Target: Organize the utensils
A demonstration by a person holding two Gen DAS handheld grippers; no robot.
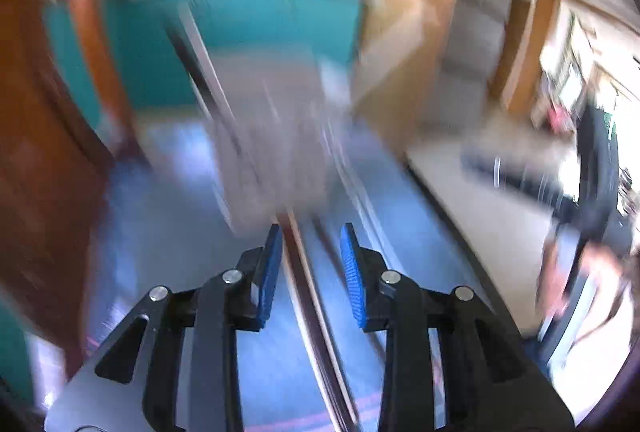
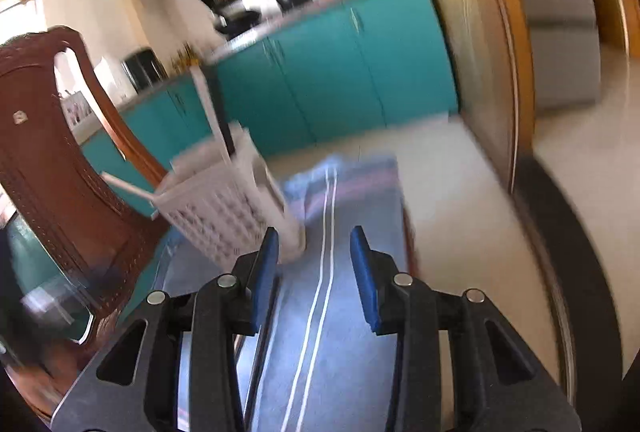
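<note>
Both views are motion-blurred. A white perforated utensil basket stands on a blue cloth, with white stick-like utensils poking out of it. My right gripper is open and empty, just right of and before the basket. In the left wrist view the basket is a grey blur ahead. My left gripper is open, with long thin utensils lying on the blue cloth between and below its fingers; whether it touches them I cannot tell.
A brown carved chair stands left of the basket. Teal cabinets run behind. A wooden door frame and pale floor lie to the right. The other handheld gripper and hand show at the right of the left view.
</note>
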